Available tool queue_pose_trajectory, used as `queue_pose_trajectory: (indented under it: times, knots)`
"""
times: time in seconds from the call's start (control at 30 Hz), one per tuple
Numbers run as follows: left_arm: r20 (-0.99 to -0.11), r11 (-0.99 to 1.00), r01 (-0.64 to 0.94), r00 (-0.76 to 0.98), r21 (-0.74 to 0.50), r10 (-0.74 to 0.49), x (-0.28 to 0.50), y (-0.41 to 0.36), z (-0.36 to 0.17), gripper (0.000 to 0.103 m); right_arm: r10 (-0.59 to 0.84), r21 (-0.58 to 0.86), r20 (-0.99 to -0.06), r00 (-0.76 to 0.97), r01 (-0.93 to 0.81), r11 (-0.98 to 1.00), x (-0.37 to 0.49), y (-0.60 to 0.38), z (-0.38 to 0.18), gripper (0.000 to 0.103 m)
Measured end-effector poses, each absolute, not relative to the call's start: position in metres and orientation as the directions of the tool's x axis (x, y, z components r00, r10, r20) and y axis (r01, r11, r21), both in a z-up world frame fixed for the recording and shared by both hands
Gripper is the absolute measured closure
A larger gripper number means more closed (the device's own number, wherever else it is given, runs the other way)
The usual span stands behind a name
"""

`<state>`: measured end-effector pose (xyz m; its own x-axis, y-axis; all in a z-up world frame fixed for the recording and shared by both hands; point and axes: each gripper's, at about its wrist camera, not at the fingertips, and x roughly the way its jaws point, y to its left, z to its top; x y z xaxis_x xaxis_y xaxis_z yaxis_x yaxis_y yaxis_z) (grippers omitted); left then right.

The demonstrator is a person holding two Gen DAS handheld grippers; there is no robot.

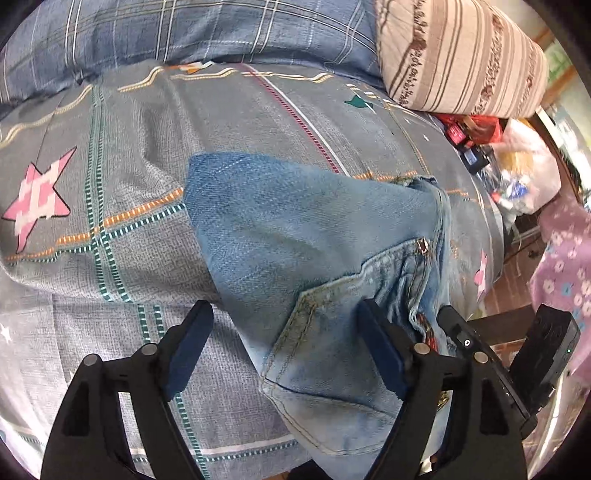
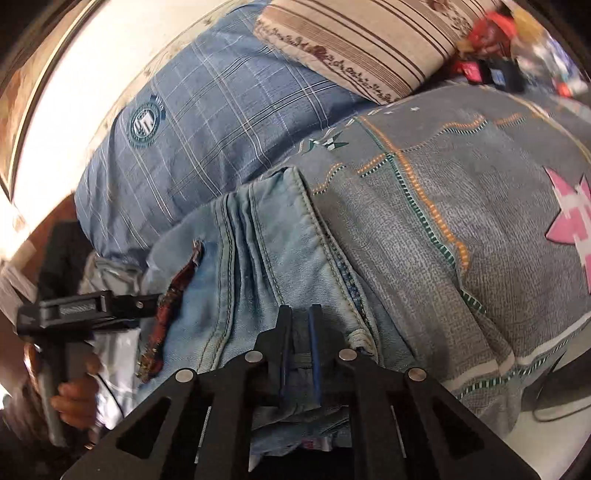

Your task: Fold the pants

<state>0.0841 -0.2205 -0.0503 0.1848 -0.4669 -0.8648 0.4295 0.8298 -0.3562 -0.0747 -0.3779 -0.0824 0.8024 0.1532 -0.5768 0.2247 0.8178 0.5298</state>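
Note:
Light blue jeans [image 1: 295, 236] lie folded on a grey patterned bedsheet [image 1: 122, 206]. In the left wrist view a back pocket and seams face me. My left gripper [image 1: 284, 314] is open just above the jeans, one finger over the sheet, the other over the pocket. In the right wrist view the jeans [image 2: 266, 266] bunch up at the bed's edge. My right gripper [image 2: 299, 321] is shut on a fold of the jeans near the waistband. The left gripper's body [image 2: 74, 306] shows at the left of that view.
A blue plaid pillow [image 1: 184, 29] and a striped beige pillow [image 1: 458, 51] lie at the head of the bed. Bags and clutter [image 1: 517, 162] sit beyond the bed's right edge. A purple floral cloth [image 1: 561, 258] hangs at the far right.

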Motion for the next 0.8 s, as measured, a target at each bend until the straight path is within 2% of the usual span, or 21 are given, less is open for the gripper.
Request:
queue_pose_trajectory:
  times: [0.27,0.4,0.5,0.63,0.67,0.73,0.77,0.8]
  knots:
    - [-0.849,0.843,0.428,0.259,-0.327,-0.461,0.066,-0.212,-0.029,0.022,0.172,0.506,-0.602,0.780,0.206,0.837,-0.065,-0.369,-0.054,0.073]
    - [-0.839,0.845,0.432,0.291,-0.314,-0.460,0.063,-0.207,-0.022,0.022,0.167,0.490,-0.586,0.793,0.182,0.853,-0.074,-0.367,-0.035,0.070]
    - [-0.835,0.850,0.427,0.304,-0.310,-0.458,0.061,-0.203,-0.019,0.022,0.154,0.460,-0.577,0.802,0.163,0.873,-0.067,-0.363,-0.020,0.061]
    - [-0.841,0.862,0.399,0.304,-0.313,-0.447,0.061,-0.195,-0.018,0.022,0.161,0.456,-0.570,0.806,0.147,0.878,-0.044,-0.362,-0.011,0.060]
    - [-0.842,0.866,0.379,0.298,-0.327,-0.449,0.061,-0.191,-0.019,0.022,0.168,0.457,-0.572,0.803,0.142,0.878,-0.038,-0.362,-0.012,0.053]
    - [-0.842,0.871,0.326,0.282,-0.367,-0.460,0.062,-0.179,-0.021,0.022,0.163,0.433,-0.625,0.763,0.165,0.886,-0.016,-0.362,-0.023,0.039]
    - [-0.843,0.872,0.300,0.267,-0.388,-0.467,0.062,-0.173,-0.023,0.022,0.152,0.394,-0.692,0.706,0.193,0.899,-0.001,-0.361,-0.037,0.036]
    - [-0.844,0.868,0.278,0.244,-0.410,-0.477,0.063,-0.167,-0.026,0.022,0.157,0.379,-0.717,0.679,0.191,0.905,0.006,-0.360,-0.044,0.036]
